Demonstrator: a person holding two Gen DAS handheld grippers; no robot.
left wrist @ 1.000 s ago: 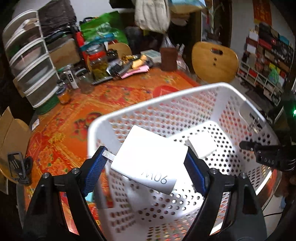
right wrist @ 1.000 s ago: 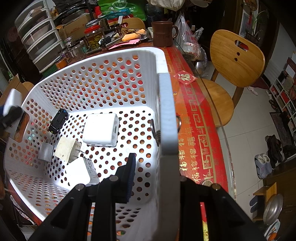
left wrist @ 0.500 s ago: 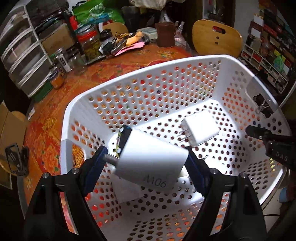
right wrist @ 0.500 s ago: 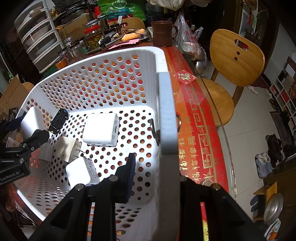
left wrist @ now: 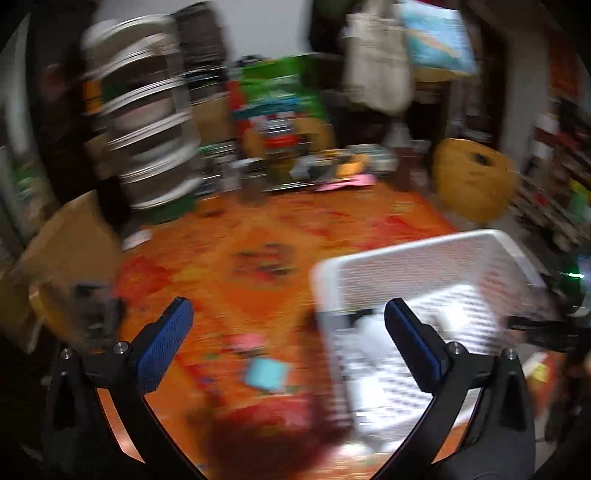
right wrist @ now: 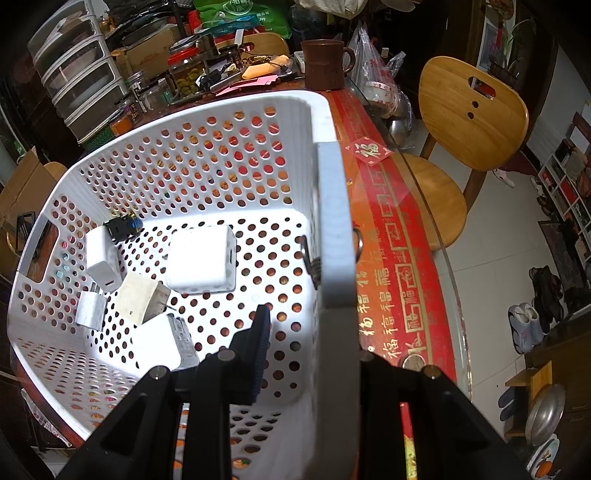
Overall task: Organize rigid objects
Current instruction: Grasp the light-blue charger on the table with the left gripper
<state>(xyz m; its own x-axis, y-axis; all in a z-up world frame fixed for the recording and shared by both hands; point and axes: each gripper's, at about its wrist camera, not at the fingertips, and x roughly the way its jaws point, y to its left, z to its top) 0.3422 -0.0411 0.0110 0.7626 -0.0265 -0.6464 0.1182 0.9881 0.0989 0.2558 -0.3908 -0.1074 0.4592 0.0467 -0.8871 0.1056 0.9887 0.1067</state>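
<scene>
A white perforated basket (right wrist: 236, 122) stands on the orange-red tablecloth. My right gripper (right wrist: 310, 343) is shut on the basket's right wall. Inside lie several white chargers: a big cube (right wrist: 201, 258), a tall adapter (right wrist: 101, 258), a cream block (right wrist: 140, 299), a small plug (right wrist: 90, 310), one near the gripper (right wrist: 166, 345), and a small black item (right wrist: 123, 226). The left wrist view is motion-blurred. My left gripper (left wrist: 288, 332) is open and empty, above the table to the left of the basket (left wrist: 417, 258). A small teal object (left wrist: 267, 373) lies on the cloth between the fingers.
Clutter lines the table's far side: jars (right wrist: 184, 74), a brown mug (right wrist: 325, 64), a plastic drawer unit (right wrist: 81, 77), a green bag (right wrist: 240, 14). A wooden chair (right wrist: 469, 122) stands right of the table. A cardboard box (left wrist: 62, 254) sits at the left.
My left gripper has let go of the white adapter, which now lies in the basket, and has swung out left over the table. The right gripper has not moved.
</scene>
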